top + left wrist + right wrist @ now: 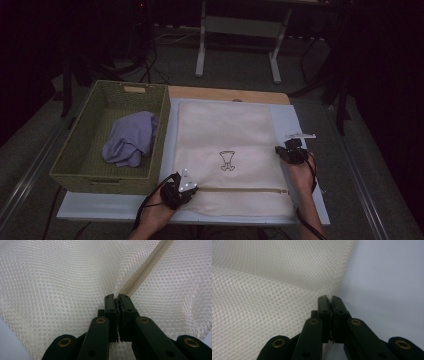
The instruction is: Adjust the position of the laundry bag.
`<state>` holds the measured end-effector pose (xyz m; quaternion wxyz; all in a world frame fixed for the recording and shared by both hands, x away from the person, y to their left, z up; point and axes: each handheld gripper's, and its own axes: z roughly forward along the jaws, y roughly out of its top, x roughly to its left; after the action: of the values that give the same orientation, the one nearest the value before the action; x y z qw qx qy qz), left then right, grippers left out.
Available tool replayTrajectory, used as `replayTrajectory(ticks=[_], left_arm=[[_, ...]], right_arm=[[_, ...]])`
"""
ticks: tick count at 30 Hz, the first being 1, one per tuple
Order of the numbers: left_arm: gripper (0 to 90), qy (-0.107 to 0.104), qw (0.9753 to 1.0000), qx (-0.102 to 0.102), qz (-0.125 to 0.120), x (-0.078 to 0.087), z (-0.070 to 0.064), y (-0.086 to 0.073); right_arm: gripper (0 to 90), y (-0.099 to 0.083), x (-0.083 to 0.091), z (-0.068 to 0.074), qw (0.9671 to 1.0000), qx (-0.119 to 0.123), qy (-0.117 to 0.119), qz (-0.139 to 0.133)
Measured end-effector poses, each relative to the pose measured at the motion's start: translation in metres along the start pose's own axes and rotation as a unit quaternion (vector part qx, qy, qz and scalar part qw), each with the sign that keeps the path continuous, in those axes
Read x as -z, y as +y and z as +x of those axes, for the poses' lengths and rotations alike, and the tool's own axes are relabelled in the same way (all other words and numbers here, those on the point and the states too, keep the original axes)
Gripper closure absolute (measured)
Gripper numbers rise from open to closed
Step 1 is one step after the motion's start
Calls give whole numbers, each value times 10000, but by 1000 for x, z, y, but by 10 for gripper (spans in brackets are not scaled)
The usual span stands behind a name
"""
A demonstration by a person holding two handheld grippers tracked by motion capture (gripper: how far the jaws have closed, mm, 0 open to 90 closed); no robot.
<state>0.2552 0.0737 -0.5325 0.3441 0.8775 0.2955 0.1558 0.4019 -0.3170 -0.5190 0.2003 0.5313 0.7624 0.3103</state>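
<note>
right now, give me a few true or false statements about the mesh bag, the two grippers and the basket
1. The left gripper is shut on the mesh bag at its zipper. True.
2. The right gripper hangs open above the bag. False: its jaws are closed at the bag's right edge.
3. The basket stands left of the bag. True.
4. The basket holds a red towel. False: a lavender cloth lies in it.
5. The bag lies inside the basket. False: it lies flat on the table.

A dim room: grey carpet floor [235, 75] surrounds the bench [300, 130]; beyond the bench stands a white desk frame [240, 27], amid dark cables [150, 65].
</note>
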Motion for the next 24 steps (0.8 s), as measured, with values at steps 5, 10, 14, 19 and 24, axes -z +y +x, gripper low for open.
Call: replayTrajectory(ticks=[5, 10, 14, 19, 24], left_arm=[[868, 4, 10000, 19, -15, -3, 0, 3], [865, -10, 10000, -9, -48, -4, -2, 3], [861, -42, 10000, 15, -60, -5, -1, 4], [845, -67, 10000, 25, -69, -5, 1, 3], [757, -179, 9997, 85, -125, -3, 3, 4]], right_arm=[[874, -3, 1, -5, 10000, -54, -47, 18], [873, -3, 0, -6, 10000, -59, -76, -5], [873, -3, -1, -6, 9999, -57, -122, 8], [861, -2, 0, -4, 9999, 21, -148, 23], [748, -1, 3, -2, 9999, 85, -136, 48]])
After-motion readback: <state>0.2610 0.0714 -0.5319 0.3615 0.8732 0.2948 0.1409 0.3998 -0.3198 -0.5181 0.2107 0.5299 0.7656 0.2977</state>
